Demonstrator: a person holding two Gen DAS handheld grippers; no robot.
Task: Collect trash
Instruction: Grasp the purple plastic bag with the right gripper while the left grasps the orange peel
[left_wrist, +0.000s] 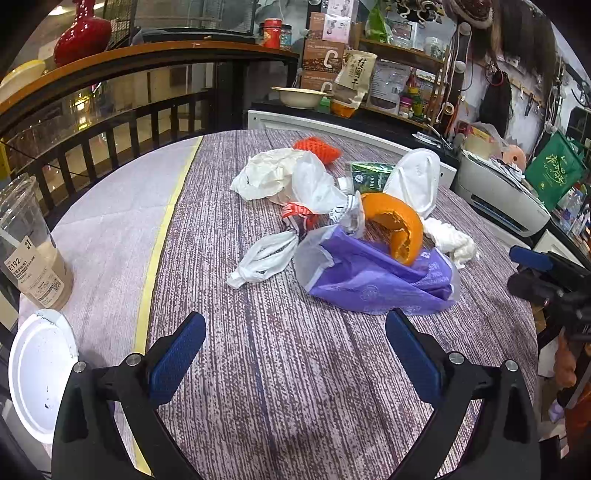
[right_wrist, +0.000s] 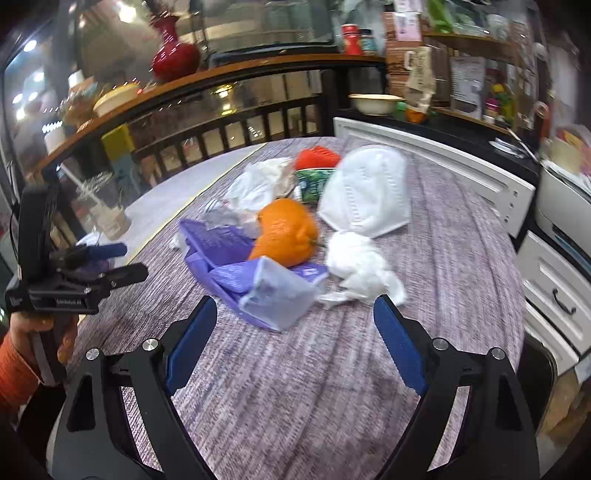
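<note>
A heap of trash lies mid-table: a purple plastic bag (left_wrist: 373, 280) (right_wrist: 236, 266), an orange peel (left_wrist: 397, 229) (right_wrist: 288, 236), a white face mask (left_wrist: 415, 181) (right_wrist: 369, 195), crumpled white tissue (left_wrist: 450, 240) (right_wrist: 358, 269), white plastic bags (left_wrist: 277, 175) (right_wrist: 255, 188), a knotted white bag (left_wrist: 264, 260), a green packet (left_wrist: 369, 177) (right_wrist: 312, 182) and red foam netting (left_wrist: 317, 147) (right_wrist: 317, 157). My left gripper (left_wrist: 295, 328) is open, short of the purple bag, nothing between its pads. My right gripper (right_wrist: 295, 317) is open too, just before the bag and tissue.
A clear drink cup (left_wrist: 31, 251) and a white lid (left_wrist: 40, 369) stand at the table's left edge. A railing (left_wrist: 110, 125) runs behind, and shelves, white cabinets (right_wrist: 443, 162) and a printer (left_wrist: 498, 195) crowd the right. The other gripper (left_wrist: 554, 280) (right_wrist: 74, 273) shows in each view.
</note>
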